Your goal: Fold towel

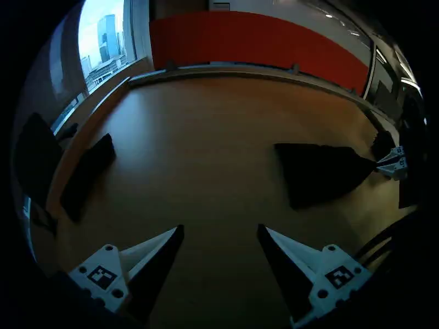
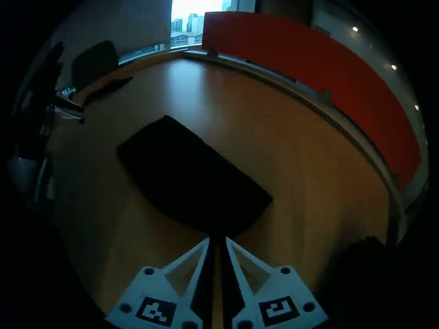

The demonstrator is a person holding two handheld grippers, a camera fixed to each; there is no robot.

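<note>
Brown wood makes up the table point(image 1: 219, 137), with a red partition point(image 1: 258, 44) along its far edge and a window point(image 1: 104, 44) onto city towers at the upper left of the left gripper view. At the bottom of that view the left gripper point(image 1: 218, 236) has its two fingers spread wide apart, with bare tabletop showing between them and nothing held. Beyond them, at the middle right, the dark towel point(image 1: 321, 172) lies flat on the wood and narrows to a point towards the right edge of the frame. There the right gripper point(image 1: 382, 163) meets its tip. At the left edge a black oblong object point(image 1: 88, 175) rests near the table's rim, and a dark chair point(image 1: 35, 159) stands beyond it. In the right gripper view the right gripper point(image 2: 218, 241) sits at the bottom centre with its fingers drawn almost together, a thin dark strip between them, pinched on the near edge of the towel point(image 2: 192, 175). The towel stretches up and to the left across the middle of the frame as a flat, dark, rounded shape. Bare wood surrounds it. The partition point(image 2: 329, 71) curves down the right side, and the window point(image 2: 192, 19) shines at the top. A dark mass sits at the lower right, though what it is cannot be told.
</note>
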